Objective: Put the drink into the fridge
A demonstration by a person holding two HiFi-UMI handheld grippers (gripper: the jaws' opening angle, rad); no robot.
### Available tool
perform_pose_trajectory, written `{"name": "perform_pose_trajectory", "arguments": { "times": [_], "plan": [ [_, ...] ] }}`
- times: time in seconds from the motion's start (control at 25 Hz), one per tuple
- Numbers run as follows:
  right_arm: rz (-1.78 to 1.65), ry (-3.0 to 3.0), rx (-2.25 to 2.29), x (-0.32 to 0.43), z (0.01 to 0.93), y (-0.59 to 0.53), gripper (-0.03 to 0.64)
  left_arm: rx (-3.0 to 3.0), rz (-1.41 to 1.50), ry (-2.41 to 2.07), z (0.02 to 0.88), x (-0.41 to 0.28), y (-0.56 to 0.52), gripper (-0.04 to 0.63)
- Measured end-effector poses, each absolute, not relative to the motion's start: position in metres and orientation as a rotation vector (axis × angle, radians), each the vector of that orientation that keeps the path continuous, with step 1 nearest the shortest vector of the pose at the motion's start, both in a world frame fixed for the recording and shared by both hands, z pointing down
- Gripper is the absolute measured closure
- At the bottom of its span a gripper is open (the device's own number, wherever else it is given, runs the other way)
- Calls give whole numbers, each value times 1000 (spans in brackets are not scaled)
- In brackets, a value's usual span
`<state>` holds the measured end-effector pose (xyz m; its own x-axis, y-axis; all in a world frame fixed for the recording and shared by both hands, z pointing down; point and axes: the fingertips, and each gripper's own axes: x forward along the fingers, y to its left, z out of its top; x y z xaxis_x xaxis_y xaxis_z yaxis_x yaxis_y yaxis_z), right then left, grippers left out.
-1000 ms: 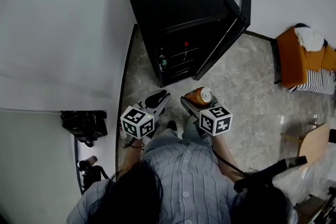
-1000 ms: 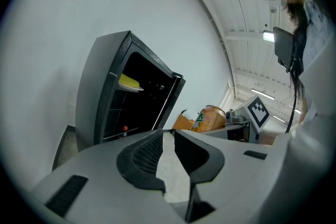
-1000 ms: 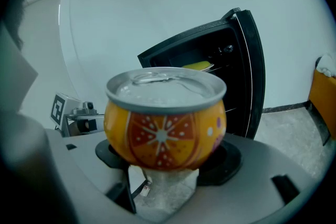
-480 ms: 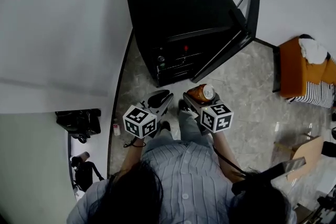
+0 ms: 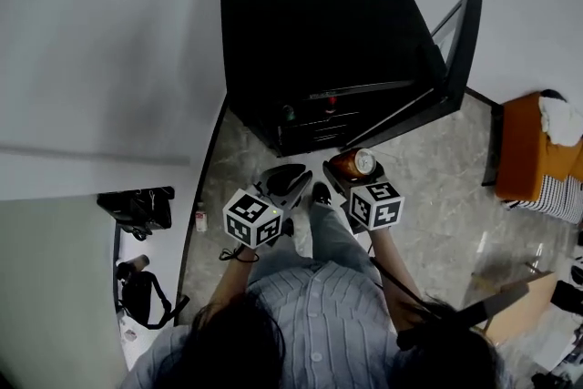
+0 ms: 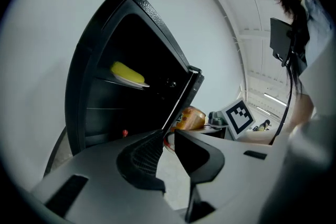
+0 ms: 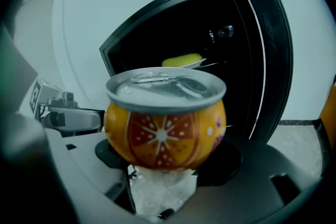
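Here the right hand-held gripper (image 7: 166, 157) pinches the orange drink can (image 7: 165, 123) upright, near the open black fridge (image 5: 319, 23). The left hand-held gripper (image 6: 167, 137) hangs beside it, jaws slightly apart, holding nothing.

The right gripper (image 5: 352, 172) with the can (image 7: 165, 123) has come nearer the fridge (image 5: 310, 23); its door (image 5: 466, 32) seems swung wider.

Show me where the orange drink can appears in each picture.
Head view: the can sits centre, in the right gripper, below the fridge.
Left gripper view: can small, right of centre, past the door edge.
Right gripper view: can fills the centre.
Shared landmark: the open black fridge.
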<state>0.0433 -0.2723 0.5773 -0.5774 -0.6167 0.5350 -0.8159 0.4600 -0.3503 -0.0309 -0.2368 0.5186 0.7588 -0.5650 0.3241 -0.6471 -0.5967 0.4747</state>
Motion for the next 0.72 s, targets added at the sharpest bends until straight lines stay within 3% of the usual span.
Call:
{"name": "perform_pose_trajectory", "arguments": {
  "times": [0.72],
  "plan": [
    [801,-2319,1055,32,664,-352,282,2248,216,-1048,551,-28,-259,522]
  ]
}}
